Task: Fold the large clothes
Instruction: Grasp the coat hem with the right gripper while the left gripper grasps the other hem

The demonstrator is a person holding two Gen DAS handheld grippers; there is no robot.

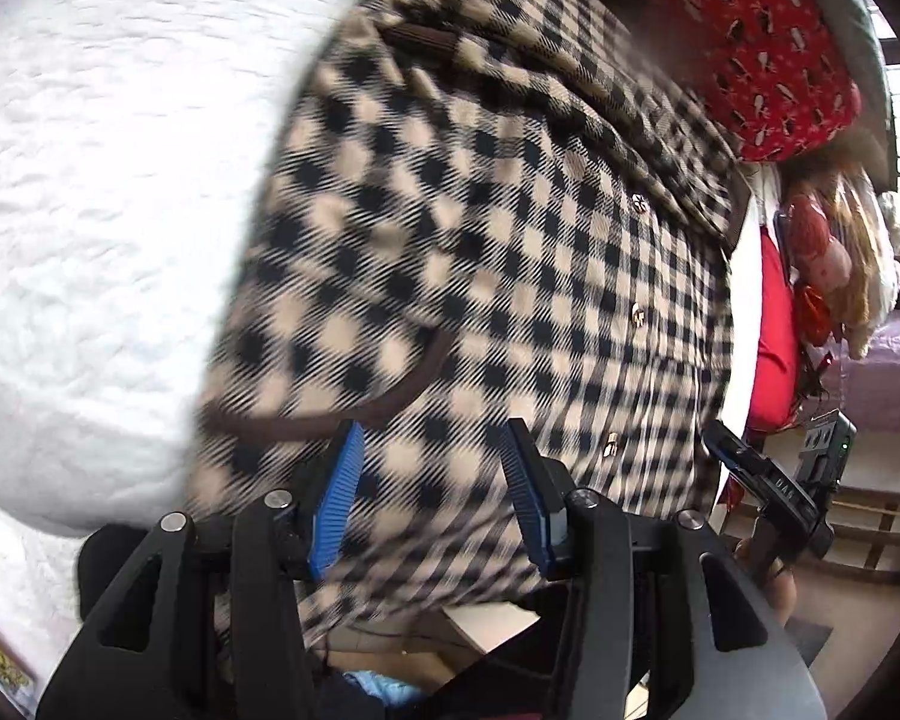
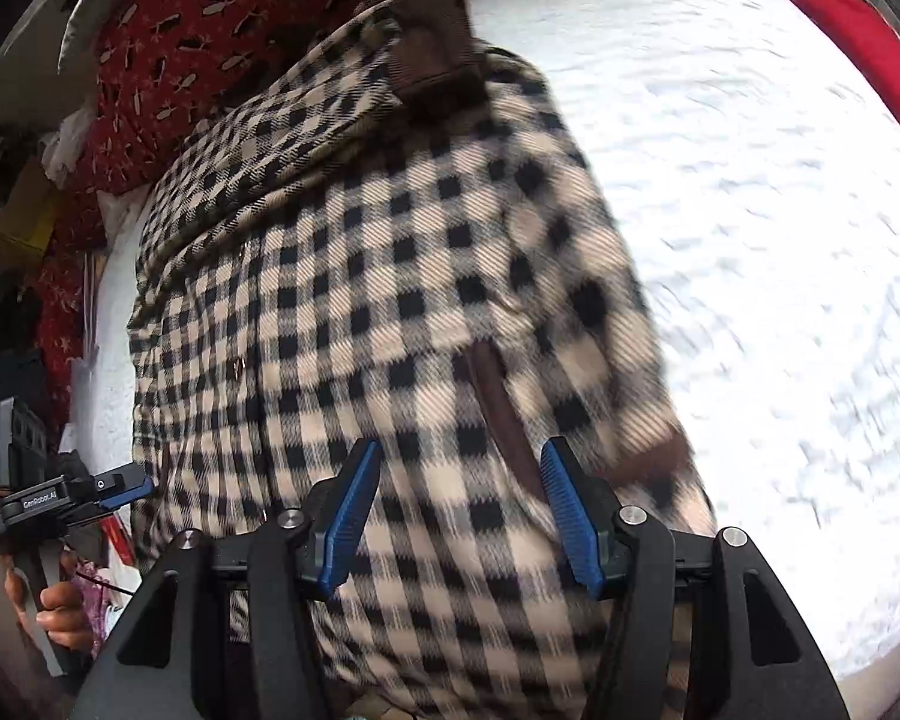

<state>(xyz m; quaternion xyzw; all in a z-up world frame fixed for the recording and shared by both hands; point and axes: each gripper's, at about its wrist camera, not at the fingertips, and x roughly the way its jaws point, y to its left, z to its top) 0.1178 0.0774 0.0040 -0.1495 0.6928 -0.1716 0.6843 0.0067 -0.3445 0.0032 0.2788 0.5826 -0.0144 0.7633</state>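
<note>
1. White quilted bed cover (image 1: 102,192): it fills the ground to the left of the checked shirt in the left wrist view and to the right of it in the right wrist view.
2. Checked shirt (image 1: 480,252): beige and black, with brown trim and small buttons down its front, it lies spread flat on the bed cover with its near hem hanging over the bed's edge. One sleeve with a brown cuff lies folded across the body of the shirt.
3. Left gripper (image 1: 432,510): it hangs above the shirt's near hem. Its blue pads stand apart with nothing between them and no cloth pinched; it is released.
4. Right gripper (image 2: 462,516): it hangs above the shirt near the brown trim strip. Its pads are parted and clear of the cloth, likewise released. In the left wrist view it shows at the shirt's right edge, carried by a hand (image 1: 774,588).
5. Red patterned cloth (image 1: 768,30): it is bunched beyond the shirt's far end, touching the collar area.
6. Both views are blurred by motion; fine detail of the weave is unclear.
</note>
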